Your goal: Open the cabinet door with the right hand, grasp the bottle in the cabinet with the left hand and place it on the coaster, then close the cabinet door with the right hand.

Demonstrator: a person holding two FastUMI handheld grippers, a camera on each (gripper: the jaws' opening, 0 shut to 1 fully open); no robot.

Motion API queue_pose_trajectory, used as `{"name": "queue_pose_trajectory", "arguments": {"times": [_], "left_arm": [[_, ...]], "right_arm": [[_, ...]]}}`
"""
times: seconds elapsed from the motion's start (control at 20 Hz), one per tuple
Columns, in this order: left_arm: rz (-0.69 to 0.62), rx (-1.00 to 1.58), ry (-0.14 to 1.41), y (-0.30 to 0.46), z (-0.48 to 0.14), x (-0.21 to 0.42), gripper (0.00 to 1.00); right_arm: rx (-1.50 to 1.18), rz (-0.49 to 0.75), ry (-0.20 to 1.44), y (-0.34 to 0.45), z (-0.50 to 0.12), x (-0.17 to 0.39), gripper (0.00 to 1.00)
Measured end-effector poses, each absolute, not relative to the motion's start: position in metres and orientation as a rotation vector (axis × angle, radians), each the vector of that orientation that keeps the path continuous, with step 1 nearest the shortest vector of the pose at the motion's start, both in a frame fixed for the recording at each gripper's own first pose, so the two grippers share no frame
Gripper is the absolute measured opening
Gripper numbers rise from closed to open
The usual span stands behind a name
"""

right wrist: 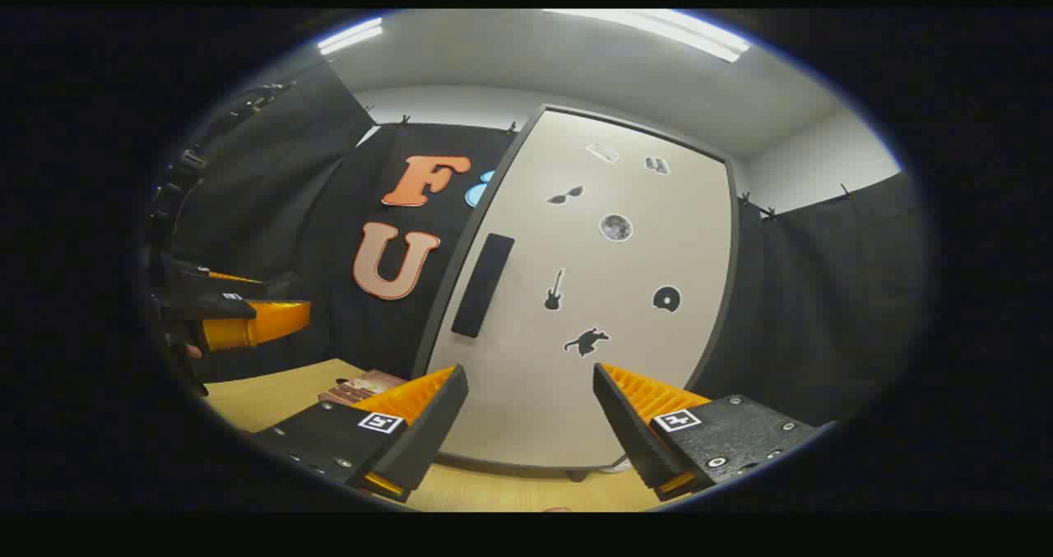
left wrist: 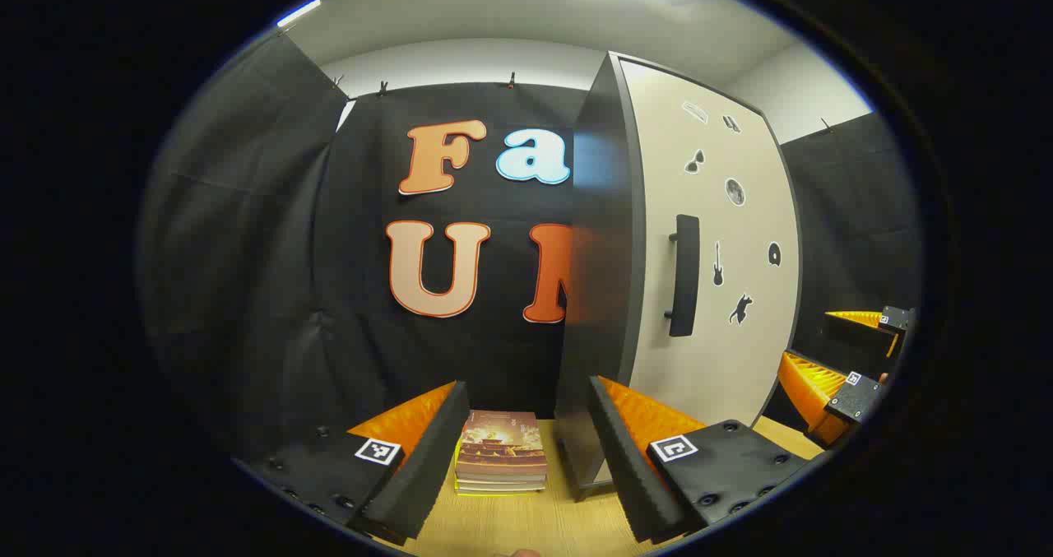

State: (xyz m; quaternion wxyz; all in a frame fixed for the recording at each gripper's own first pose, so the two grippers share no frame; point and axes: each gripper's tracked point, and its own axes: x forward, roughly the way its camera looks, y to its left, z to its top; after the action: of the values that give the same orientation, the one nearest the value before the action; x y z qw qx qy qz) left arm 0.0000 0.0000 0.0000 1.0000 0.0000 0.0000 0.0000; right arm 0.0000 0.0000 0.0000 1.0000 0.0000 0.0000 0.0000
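No words, brand names or numbers can be read on any object. The tall cream cabinet door [right wrist: 592,294] carries only wordless picture stickers: sunglasses, a moon, a guitar, a disc, an animal. Square black-and-white coded markers [left wrist: 674,447] sit on the gripper bodies. The cover of the top book of the stack [left wrist: 502,450] is too blurred to read.

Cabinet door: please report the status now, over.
Both grippers open, left gripper and right gripper holding nothing. Cabinet door shut, handle untouched. Books beside the cabinet.
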Motion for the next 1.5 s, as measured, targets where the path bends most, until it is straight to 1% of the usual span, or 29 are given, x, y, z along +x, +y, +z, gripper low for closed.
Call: {"name": "queue_pose_trajectory", "arguments": {"times": [0.15,0.45,0.8,1.0,1.25,1.5], "left_arm": [[0.000,0.003,0.006,-0.002,-0.003,-0.006,0.96],[0.006,0.017,0.008,0.002,-0.004,-0.013,0.95],[0.004,0.033,0.011,0.005,-0.006,-0.015,0.96],[-0.004,0.031,0.008,0.004,-0.003,-0.017,0.95],[0.008,0.038,0.003,0.013,-0.005,-0.020,0.95],[0.020,0.044,0.018,0.025,-0.012,-0.021,0.95]], "right_arm": [[0.034,0.038,0.008,0.011,-0.001,0.000,0.95],[0.063,0.049,0.012,0.017,-0.001,-0.003,0.95],[0.104,0.033,0.032,0.017,-0.005,-0.003,0.95],[0.108,0.033,0.026,0.020,0.001,0.004,0.95],[0.129,0.045,-0.010,0.033,0.020,0.029,0.95],[0.165,0.042,0.000,0.042,0.028,0.083,0.94]]}}
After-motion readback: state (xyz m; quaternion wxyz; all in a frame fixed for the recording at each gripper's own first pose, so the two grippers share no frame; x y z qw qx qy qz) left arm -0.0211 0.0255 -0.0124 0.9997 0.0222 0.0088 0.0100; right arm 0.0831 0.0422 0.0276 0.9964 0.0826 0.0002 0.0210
